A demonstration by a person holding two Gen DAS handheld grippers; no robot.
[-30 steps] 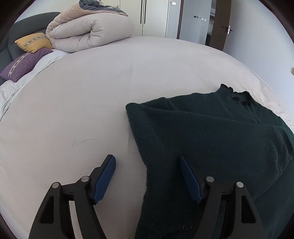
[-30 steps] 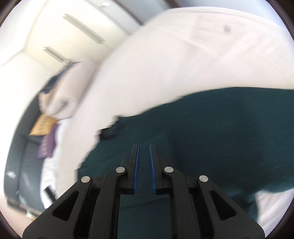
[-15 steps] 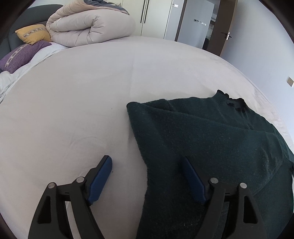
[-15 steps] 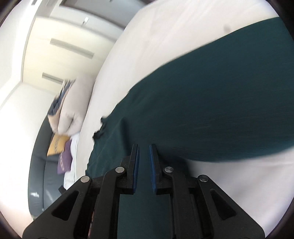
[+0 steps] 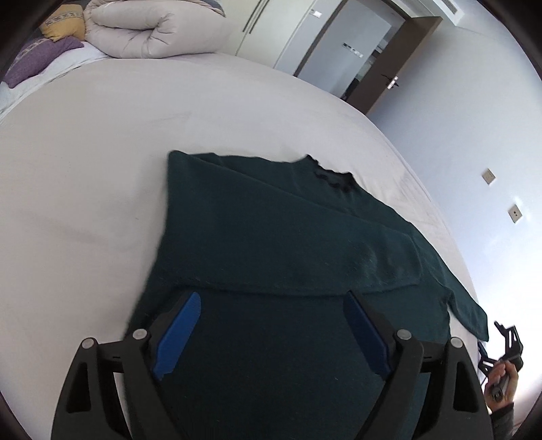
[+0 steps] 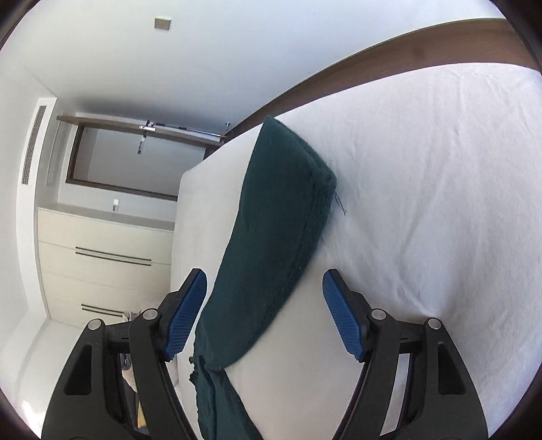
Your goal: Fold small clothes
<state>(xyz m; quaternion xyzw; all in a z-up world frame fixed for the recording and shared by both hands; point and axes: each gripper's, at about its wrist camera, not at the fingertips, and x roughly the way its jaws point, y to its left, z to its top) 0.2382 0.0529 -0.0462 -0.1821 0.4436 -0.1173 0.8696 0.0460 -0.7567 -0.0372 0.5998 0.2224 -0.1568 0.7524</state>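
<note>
Your left gripper [image 5: 271, 325]: opening, empty, over sweater [image 5: 288, 237] | your right gripper [image 6: 264, 304]: opening, sleeve [image 6: 271, 243] loose between pads | sweater collar at 1 o'clock on bed [image 5: 84, 152]

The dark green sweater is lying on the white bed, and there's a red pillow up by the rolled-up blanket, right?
Almost. The dark green sweater does lie on the white bed, but no pillow by the rolled-up blanket is red. The left wrist view shows a yellow pillow and a purple pillow there.
</note>
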